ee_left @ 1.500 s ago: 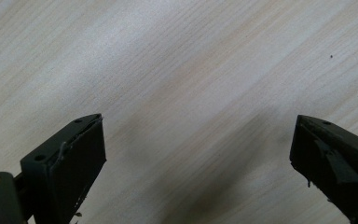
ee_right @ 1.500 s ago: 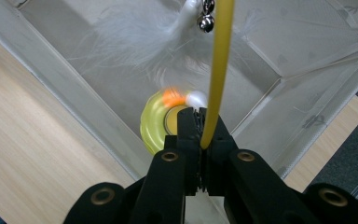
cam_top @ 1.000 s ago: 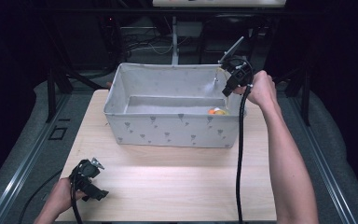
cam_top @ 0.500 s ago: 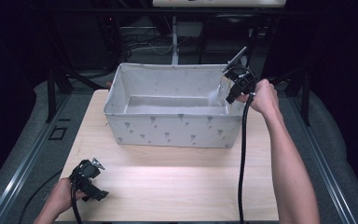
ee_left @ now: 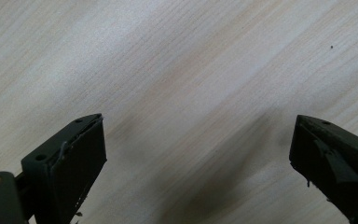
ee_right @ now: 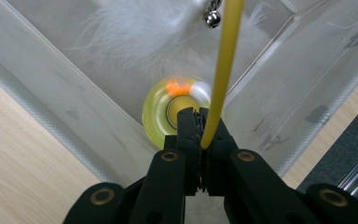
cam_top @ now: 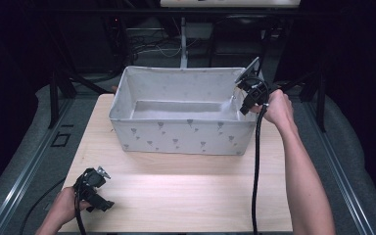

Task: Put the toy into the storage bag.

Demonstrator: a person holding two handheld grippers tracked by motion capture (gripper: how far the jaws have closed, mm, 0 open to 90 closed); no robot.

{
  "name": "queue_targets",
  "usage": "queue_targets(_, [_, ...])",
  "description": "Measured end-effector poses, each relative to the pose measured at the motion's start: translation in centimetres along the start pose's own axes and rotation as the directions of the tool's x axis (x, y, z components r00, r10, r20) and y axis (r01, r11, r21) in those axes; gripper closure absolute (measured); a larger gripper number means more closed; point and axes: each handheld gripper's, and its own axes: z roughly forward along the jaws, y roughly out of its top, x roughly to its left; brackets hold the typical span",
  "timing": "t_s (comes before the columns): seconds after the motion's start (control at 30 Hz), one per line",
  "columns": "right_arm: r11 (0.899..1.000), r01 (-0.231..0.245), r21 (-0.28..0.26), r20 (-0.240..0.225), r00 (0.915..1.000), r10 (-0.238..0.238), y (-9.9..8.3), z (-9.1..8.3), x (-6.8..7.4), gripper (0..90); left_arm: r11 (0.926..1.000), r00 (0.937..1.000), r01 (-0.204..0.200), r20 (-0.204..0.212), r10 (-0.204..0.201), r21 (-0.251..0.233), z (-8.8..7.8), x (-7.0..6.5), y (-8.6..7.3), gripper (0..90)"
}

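The right tool (cam_top: 247,100), clamped on a yellow wand (ee_right: 221,70), has risen above the bin's (cam_top: 181,137) far-right corner; left tool (cam_top: 92,188) rests wide open on the tabletop (cam_top: 186,191).

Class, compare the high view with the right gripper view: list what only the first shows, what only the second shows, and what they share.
High view alone: the whole table, the left gripper low near its front left corner, the person's right hand and the trailing cable.

Right gripper view alone: jaws shut on a yellow rod, a yellow disc below, white feathers and a small bell.

Shared: the right gripper held over the grey fabric bin, by its right end, and pale wood tabletop beside the bin.
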Motion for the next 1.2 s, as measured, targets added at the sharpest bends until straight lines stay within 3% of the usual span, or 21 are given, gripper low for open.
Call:
queue_targets(0.33, [0.999,-0.019,0.030,-0.023,0.9995,0.019,-0.2,1.6,-0.2,87.2,1.0000,1.0000,0.003,0.001,-0.003,-0.006,0.0,0.0,0.0,3.9])
queue_targets(0.57, [0.999,-0.026,0.030,-0.033,0.9991,0.027,-0.2,1.4,-0.5,86.4,1.0000,1.0000,-0.003,0.003,0.003,-0.002,0.1,0.0,0.1,3.9])
queue_targets(0.63, [0.999,-0.042,0.015,-0.037,0.9984,0.043,-0.4,1.3,-0.6,85.9,1.0000,1.0000,-0.004,0.001,0.004,-0.004,0.0,0.0,0.0,3.9])
queue_targets(0.83, [0.999,-0.031,-0.029,-0.048,0.9984,0.030,-0.8,0.2,-0.6,81.3,1.0000,1.0000,-0.004,0.000,0.004,-0.004,0.0,0.0,0.1,3.9])
queue_targets(0.9, [0.996,-0.043,-0.072,-0.051,0.9979,0.039,-1.0,-0.8,-0.6,71.1,1.0000,1.0000,-0.002,-0.001,0.002,-0.004,0.1,-0.1,0.1,3.9])
queue_targets(0.97, [0.996,-0.038,-0.084,-0.047,0.9983,0.034,-1.1,-1.3,-0.6,69.3,1.0000,1.0000,-0.005,-0.002,0.005,-0.003,0.1,-0.1,0.1,3.9])
queue_targets(1.03, [0.991,-0.047,-0.126,-0.062,0.9973,0.040,-1.6,-2.2,-0.5,60.2,1.0000,1.0000,-0.003,0.000,0.003,0.000,0.1,-0.1,0.1,3.9])
queue_targets(1.1, [0.989,-0.044,-0.141,-0.068,0.9971,0.034,-1.7,-2.5,-0.5,57.4,1.0000,1.0000,-0.002,0.001,0.002,-0.002,0.1,-0.1,0.1,3.9])
queue_targets(1.13, [0.987,-0.040,-0.157,-0.061,0.9976,0.031,-1.9,-3.1,-0.3,48.8,1.0000,1.0000,-0.004,0.000,0.004,-0.004,0.0,-0.1,0.1,3.9])
queue_targets(1.2, [0.981,-0.040,-0.191,-0.057,0.9980,0.030,-2.2,-3.7,-0.1,43.1,1.0000,1.0000,-0.005,0.001,0.005,-0.004,0.1,-0.1,0.1,3.9])
